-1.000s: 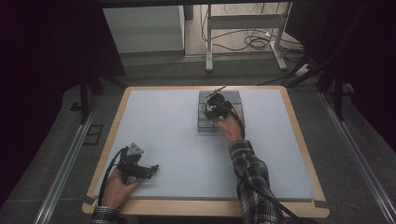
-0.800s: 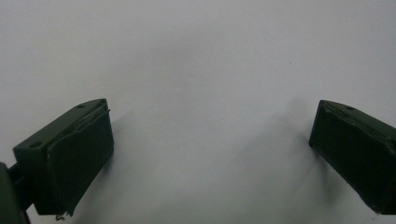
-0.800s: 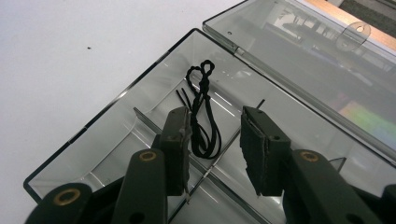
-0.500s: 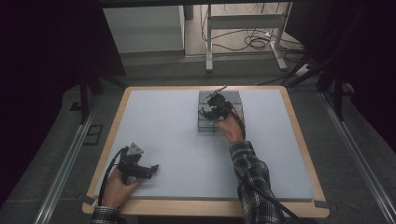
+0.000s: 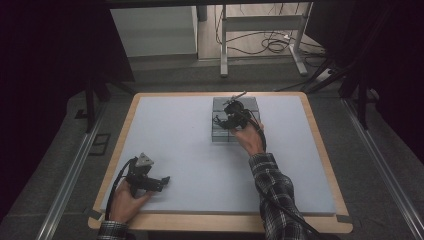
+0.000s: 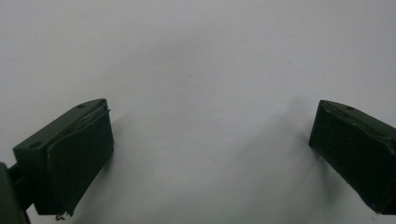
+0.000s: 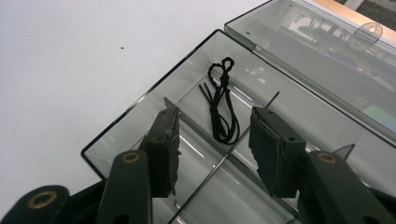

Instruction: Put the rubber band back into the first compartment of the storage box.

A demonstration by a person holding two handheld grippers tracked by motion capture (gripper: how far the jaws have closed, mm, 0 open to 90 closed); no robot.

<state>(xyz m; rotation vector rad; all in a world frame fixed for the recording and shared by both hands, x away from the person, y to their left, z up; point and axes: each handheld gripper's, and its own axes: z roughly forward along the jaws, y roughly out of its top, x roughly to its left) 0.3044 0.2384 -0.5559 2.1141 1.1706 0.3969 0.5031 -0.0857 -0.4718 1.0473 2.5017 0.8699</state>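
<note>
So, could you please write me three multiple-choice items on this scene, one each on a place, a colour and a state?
1. Where does the cord lie?
A. inside the clear box
B. on the bare table
C. on the floor

2. What colour is the cord?
A. white
B. red
C. black

3. How do the jaws of the right gripper stand?
A. clamped on the cord
B. apart, with nothing between the pads
C. shut tight

Answers: 1 A, it rests in a compartment beside a divider; 2 C, it shows dark against the clear plastic; 3 B, the jaws have just been opening and the cord lies beyond them.
</note>
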